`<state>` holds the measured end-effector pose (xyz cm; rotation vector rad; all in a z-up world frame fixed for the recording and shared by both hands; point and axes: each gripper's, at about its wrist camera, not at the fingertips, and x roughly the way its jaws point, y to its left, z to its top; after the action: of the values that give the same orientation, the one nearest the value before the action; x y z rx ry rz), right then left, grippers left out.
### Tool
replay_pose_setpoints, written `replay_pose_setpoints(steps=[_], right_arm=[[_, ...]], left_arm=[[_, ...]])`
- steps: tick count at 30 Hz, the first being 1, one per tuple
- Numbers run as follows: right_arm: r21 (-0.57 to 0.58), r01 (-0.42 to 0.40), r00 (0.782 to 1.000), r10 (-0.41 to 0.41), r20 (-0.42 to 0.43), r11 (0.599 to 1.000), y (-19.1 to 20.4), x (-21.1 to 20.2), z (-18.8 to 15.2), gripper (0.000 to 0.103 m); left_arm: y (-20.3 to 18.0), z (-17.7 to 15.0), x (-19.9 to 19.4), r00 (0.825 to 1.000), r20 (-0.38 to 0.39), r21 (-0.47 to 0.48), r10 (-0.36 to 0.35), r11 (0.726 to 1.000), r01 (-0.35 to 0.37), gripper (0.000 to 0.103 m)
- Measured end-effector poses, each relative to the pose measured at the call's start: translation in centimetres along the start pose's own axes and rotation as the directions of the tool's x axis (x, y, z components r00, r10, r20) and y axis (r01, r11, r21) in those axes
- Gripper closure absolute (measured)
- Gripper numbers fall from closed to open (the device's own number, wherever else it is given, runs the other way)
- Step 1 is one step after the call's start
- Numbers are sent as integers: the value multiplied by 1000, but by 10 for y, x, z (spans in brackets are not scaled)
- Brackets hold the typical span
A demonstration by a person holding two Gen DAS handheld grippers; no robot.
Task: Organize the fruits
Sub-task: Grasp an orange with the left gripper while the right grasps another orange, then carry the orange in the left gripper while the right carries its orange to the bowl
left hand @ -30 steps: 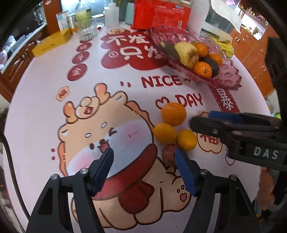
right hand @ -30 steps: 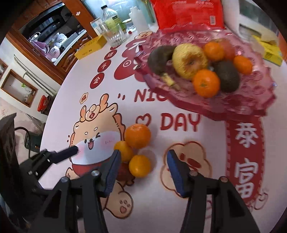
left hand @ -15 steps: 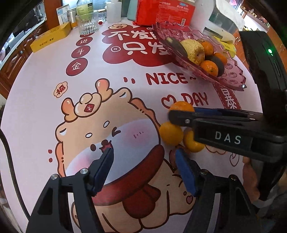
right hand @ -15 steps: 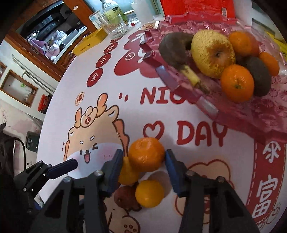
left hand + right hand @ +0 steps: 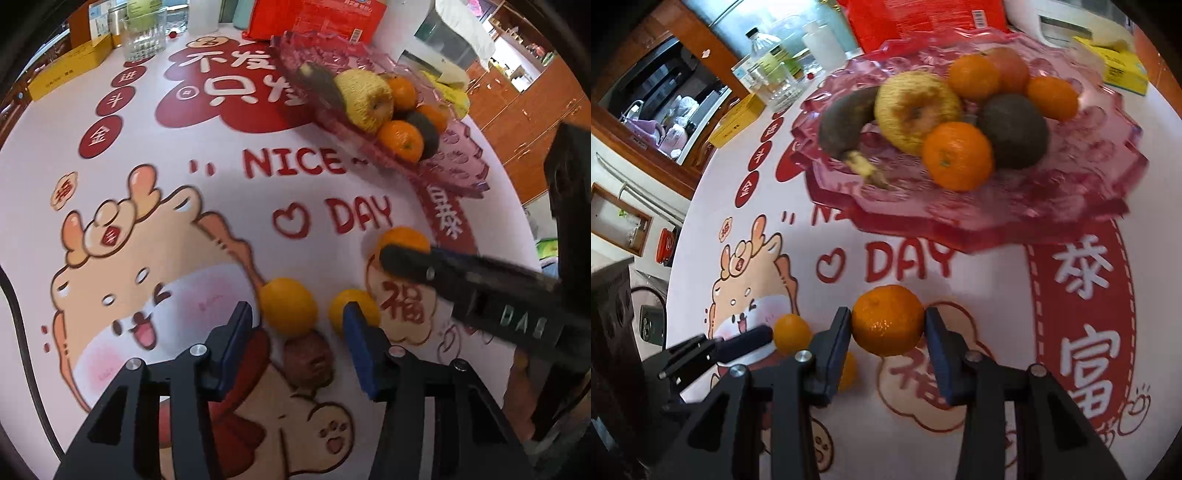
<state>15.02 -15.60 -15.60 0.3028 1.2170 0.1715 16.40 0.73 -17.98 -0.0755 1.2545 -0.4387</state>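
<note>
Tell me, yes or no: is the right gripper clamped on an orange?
Yes. The right gripper has both blue pads pressed against the sides of an orange, held just above the tablecloth.

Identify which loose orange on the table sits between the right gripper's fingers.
The larger, deeper-coloured orange by the "DAY" lettering, clamped in the right gripper. The two yellower oranges lie off to its left, ungripped.

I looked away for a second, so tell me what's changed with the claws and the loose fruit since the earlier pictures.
The right claw closed on the big orange and has pulled it away from the cluster, toward the pink tray. The left claw has just been narrowing, its pads either side of a small orange and the brown fruit, not pressing on them. The other small orange and the fruit on the tray look unmoved.
</note>
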Motion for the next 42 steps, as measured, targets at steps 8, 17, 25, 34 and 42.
replay_pose_setpoints(steps=[8, 17, 25, 34, 42], right_arm=[[7, 16, 1000, -16, 3, 1000, -10, -9, -13, 62], [-21, 30, 1000, -30, 9, 999, -8, -21, -28, 62], [-56, 47, 998, -45, 43, 997, -3, -40, -39, 62], [-77, 49, 989, -37, 145, 996, 4, -87, -43, 62], [-105, 22, 971, 4, 241, 994, 13, -147, -28, 62]], left_arm=[[5, 8, 3, 1000, 15, -62, -6, 998, 6, 78], [19, 3, 11, 997, -20, -163, -72, 984, 67, 68], [9, -1, -1, 1000, 7, -144, -25, 989, 26, 78], [-25, 10, -73, 993, 64, -39, 96, 995, -94, 78], [-66, 35, -153, 975, 174, 83, 135, 985, -151, 77]])
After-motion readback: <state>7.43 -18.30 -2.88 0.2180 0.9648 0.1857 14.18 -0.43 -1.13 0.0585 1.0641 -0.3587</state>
